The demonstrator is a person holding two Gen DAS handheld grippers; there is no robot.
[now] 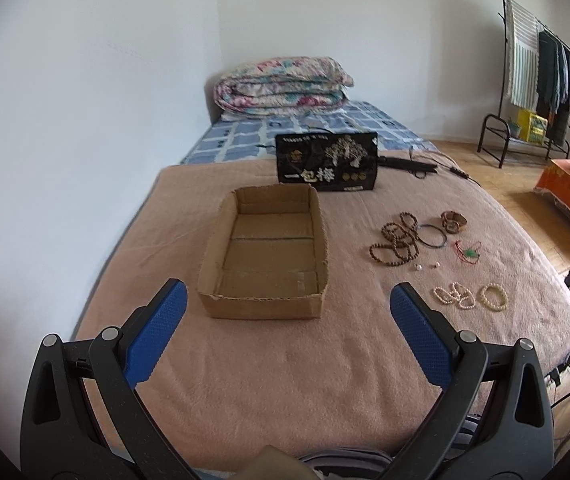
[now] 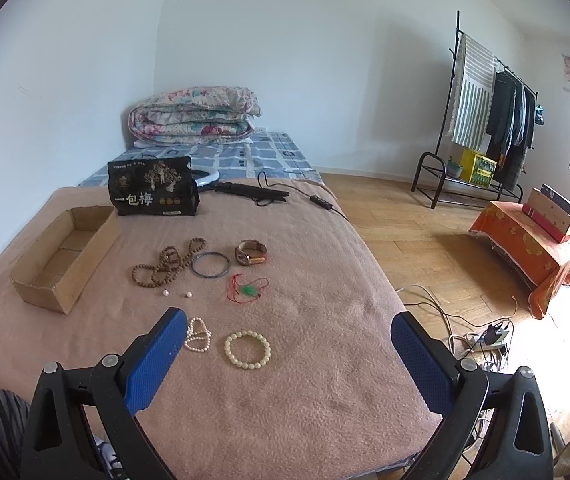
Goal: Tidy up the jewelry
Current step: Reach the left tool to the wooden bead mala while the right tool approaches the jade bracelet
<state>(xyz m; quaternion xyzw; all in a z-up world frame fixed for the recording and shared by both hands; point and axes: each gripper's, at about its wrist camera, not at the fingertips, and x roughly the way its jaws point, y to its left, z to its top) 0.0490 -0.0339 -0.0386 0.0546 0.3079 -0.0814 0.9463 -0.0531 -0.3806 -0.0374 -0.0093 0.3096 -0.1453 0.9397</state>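
- Left gripper (image 1: 287,306) released, fingers wide apart, empty, above pink blanket (image 1: 285,360) near the cardboard box (image 1: 263,256).
- Right gripper (image 2: 289,330) released, empty, over the near jewelry.
- Box empty, left of the jewelry.
- Brown bead strands (image 2: 169,264), dark bangle (image 2: 210,265), watch (image 2: 250,253), red-cord pendant (image 2: 247,289), pearl bracelet (image 2: 247,349) loose on blanket.
- Black bag (image 2: 153,192) far, behind box.

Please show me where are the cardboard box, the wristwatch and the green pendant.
cardboard box (image 1: 259,307), left wrist view, near outer wall.
wristwatch (image 2: 250,253), right wrist view, on its band.
green pendant (image 2: 249,290), right wrist view, on the green stone.
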